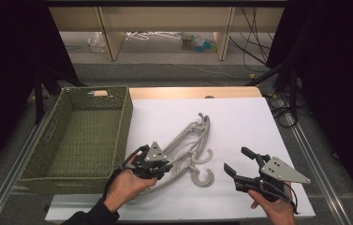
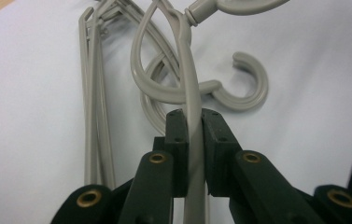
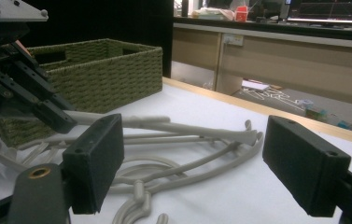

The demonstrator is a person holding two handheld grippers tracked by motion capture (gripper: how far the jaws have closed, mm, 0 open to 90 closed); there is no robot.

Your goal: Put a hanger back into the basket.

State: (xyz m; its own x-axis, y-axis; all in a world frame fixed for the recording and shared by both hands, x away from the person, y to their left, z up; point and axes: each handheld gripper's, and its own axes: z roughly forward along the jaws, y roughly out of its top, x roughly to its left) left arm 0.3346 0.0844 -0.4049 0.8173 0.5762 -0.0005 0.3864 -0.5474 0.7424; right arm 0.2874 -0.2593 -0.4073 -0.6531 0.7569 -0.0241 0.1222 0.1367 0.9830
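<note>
Here the left tongs point(image 2: 193, 122) clamp one beige plastic hanger point(image 2: 190, 88) tangled among others, which may drag along, while the right tongs point(image 3: 190, 163) gape empty

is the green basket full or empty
Empty: the high view shows the woven basket with a bare floor, and the grey hangers lie outside it on the white table.

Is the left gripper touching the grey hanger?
Touching. In the left gripper view, the left gripper has both black pads pressed on an arm of the grey hanger.
</note>
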